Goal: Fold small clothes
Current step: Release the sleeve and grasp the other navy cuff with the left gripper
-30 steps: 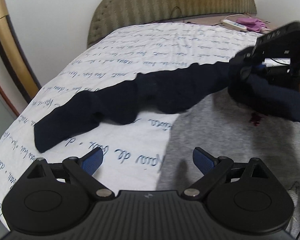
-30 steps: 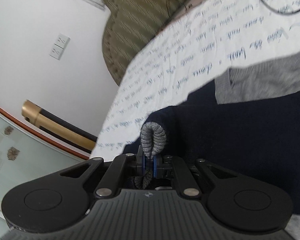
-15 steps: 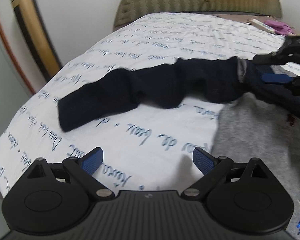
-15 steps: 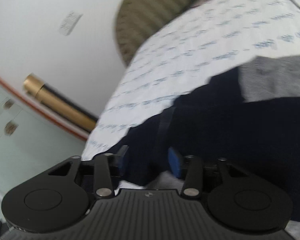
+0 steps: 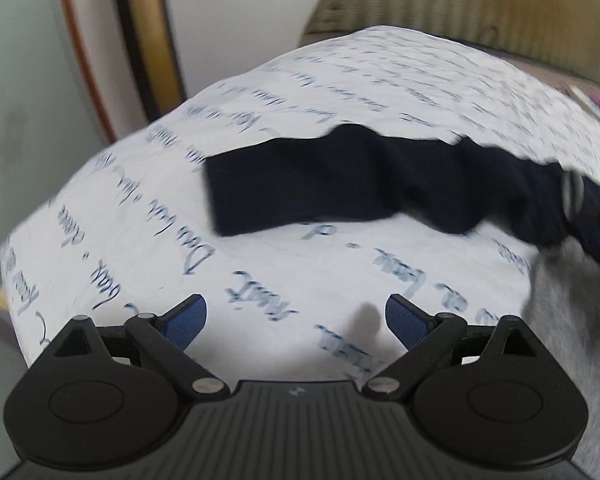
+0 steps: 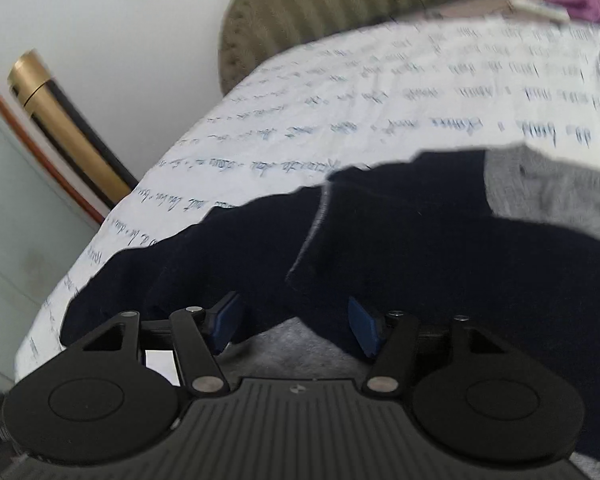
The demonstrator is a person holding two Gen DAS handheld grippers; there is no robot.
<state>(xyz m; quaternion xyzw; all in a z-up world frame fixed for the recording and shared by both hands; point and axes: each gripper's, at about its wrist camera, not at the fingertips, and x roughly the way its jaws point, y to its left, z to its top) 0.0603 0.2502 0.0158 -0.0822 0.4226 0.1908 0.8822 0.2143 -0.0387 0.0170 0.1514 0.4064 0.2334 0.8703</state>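
White bedsheet [image 5: 284, 272] printed with blue script carries a navy garment [image 6: 440, 272] with grey trim. Its crumpled sleeve [image 5: 340, 184] stretches ahead of the empty, wide-apart left gripper [image 5: 296, 316]. The right gripper [image 6: 292, 320], clamped on grey ribbing a second ago, is opening, its pads clear of the cloth between them.
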